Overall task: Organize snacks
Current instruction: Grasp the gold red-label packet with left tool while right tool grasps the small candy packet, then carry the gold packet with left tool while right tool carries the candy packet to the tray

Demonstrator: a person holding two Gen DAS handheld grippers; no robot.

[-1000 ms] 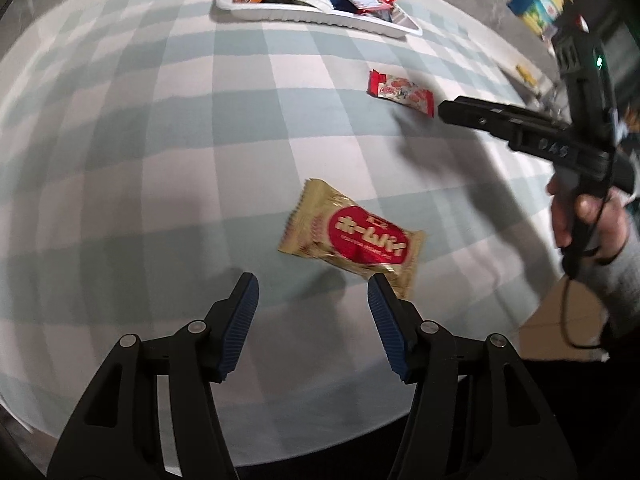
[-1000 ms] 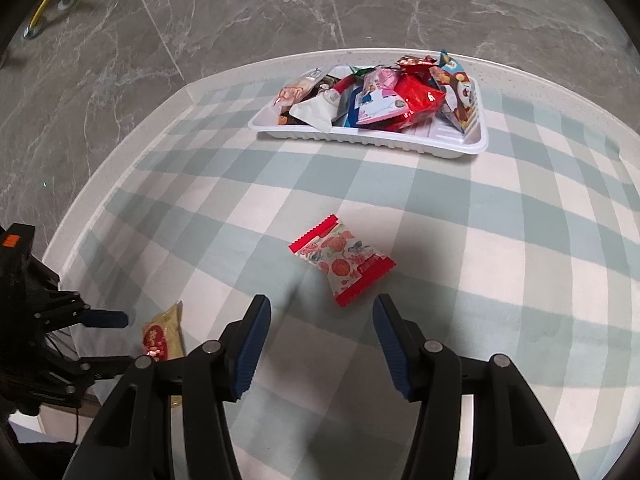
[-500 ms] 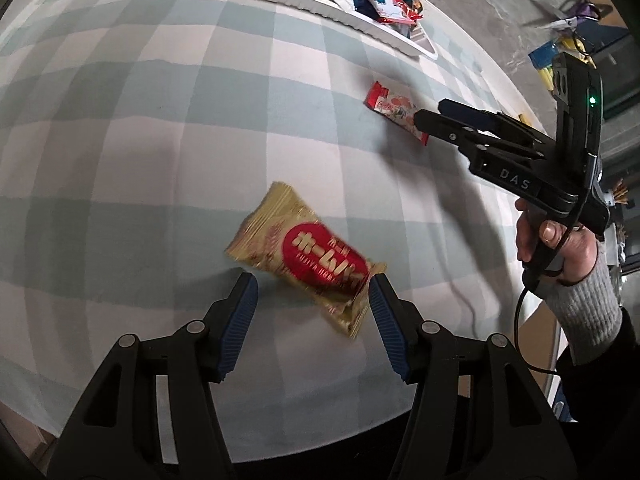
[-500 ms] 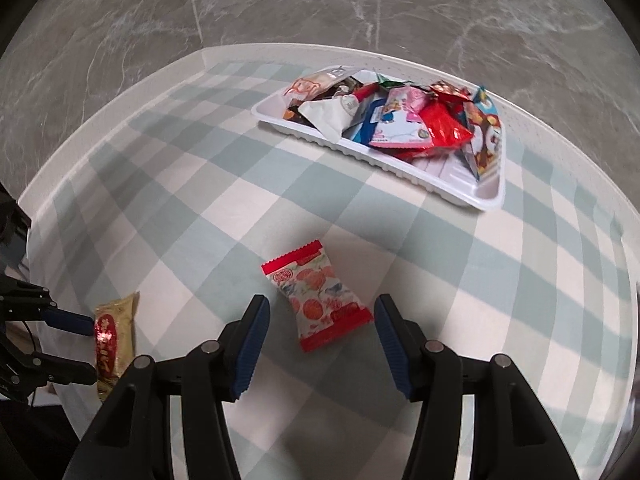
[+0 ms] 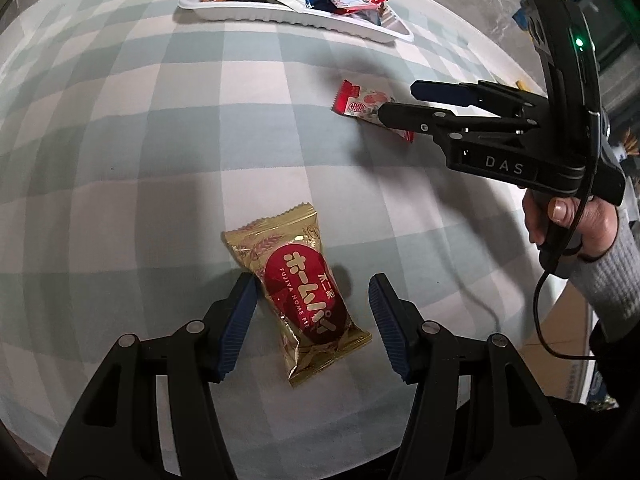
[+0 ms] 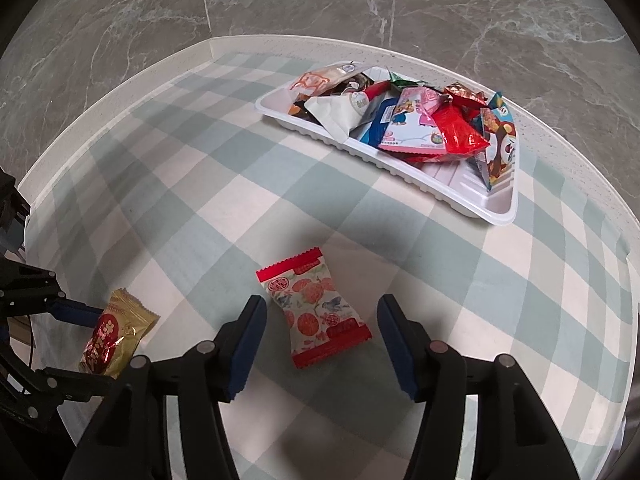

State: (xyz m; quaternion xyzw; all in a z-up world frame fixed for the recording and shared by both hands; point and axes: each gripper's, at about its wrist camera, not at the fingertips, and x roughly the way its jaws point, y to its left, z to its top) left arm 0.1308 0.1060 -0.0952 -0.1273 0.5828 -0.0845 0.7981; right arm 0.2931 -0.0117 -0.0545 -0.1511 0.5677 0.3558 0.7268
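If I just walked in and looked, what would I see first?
Probably the shiny gold snack pack with the red oval, lying on the checked tablecloth between the open fingers of the left claw. Next, the red-and-white candy pack with fruit pictures, sitting between the open fingers of the right claw. At the far side, a white tray is heaped with colourful snack packs.
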